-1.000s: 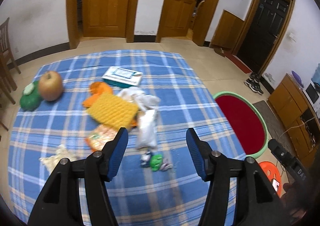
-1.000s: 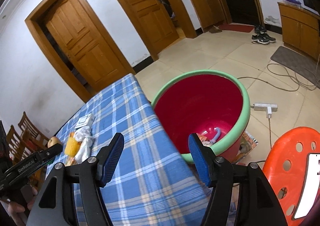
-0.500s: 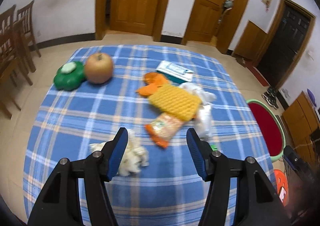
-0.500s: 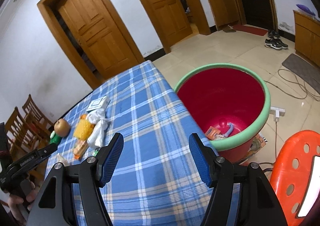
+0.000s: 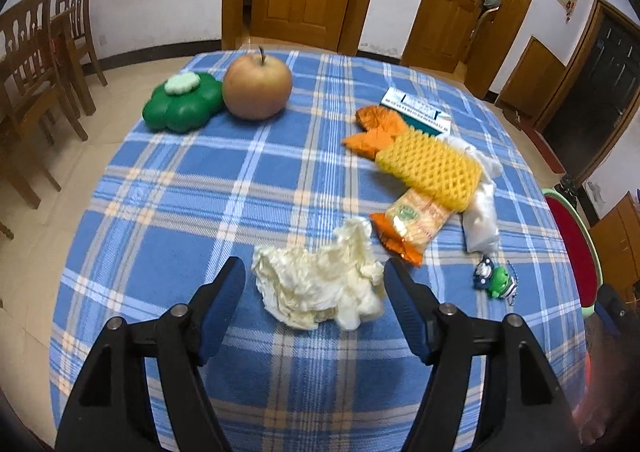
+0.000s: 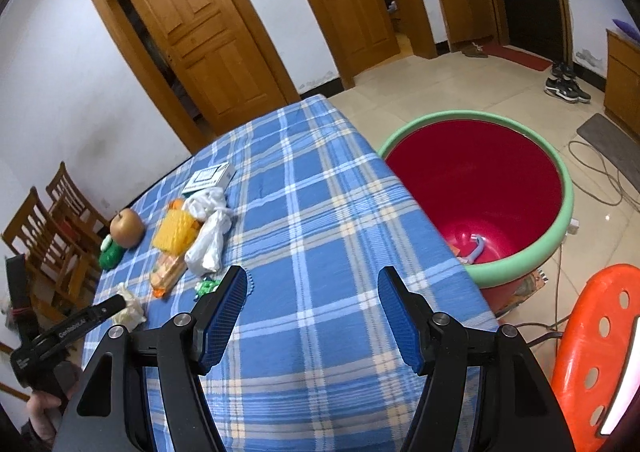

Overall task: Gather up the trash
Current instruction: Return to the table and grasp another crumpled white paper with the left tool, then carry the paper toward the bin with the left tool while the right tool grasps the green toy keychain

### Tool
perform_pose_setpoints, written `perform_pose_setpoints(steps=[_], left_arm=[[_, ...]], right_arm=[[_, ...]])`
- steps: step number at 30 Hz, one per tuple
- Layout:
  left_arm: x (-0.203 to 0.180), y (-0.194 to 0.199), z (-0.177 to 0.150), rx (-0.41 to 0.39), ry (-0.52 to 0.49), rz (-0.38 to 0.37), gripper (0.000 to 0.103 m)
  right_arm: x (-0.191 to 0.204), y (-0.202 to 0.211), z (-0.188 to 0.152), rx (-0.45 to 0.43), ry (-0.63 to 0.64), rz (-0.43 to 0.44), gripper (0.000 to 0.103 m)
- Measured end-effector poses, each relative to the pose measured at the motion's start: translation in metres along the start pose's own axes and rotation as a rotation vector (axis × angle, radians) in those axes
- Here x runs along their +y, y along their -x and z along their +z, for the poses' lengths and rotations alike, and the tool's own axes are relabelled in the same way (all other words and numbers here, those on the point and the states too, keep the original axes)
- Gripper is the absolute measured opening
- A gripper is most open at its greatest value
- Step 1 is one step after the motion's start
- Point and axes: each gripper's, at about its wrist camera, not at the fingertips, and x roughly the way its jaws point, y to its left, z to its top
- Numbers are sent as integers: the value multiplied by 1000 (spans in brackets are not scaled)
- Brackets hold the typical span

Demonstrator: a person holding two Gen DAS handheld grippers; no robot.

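A crumpled white tissue [image 5: 320, 280] lies on the blue plaid tablecloth [image 5: 200, 192], between the open fingers of my left gripper [image 5: 314, 284]. Beyond it lie an orange snack wrapper [image 5: 412, 224], a yellow foam net [image 5: 432, 168], an orange wrapper [image 5: 376, 128] and a white plastic bag [image 5: 482, 212]. My right gripper [image 6: 312, 288] is open and empty above the table's near right part. The red bin with a green rim [image 6: 480, 188] stands on the floor right of the table and holds some trash. The tissue also shows in the right wrist view [image 6: 130, 308].
An apple [image 5: 256, 86], a green flower-shaped object [image 5: 182, 100], a white and teal box [image 5: 416, 110] and a small green and blue toy [image 5: 494, 280] sit on the table. Wooden chairs [image 5: 36, 64] stand at the left. An orange stool [image 6: 592, 348] is at the right.
My left gripper has swung left and moved down to the tissue, which now lies between its fingers. My right gripper has turned from the bin toward the table.
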Motion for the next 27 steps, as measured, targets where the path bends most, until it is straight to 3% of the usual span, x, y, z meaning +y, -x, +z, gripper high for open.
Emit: perform_pose_setpoints(steps=[10, 19, 27], left_arm=[[2, -14, -8, 15, -13, -22, 71], [-2, -17, -10, -11, -50, -6, 52], [-2, -17, -11, -27, -58, -11, 49]], right_arm=[[36, -30, -8, 96, 110, 10, 69], [72, -61, -17, 164, 214, 32, 69], [85, -80, -20, 178, 238, 25, 69]])
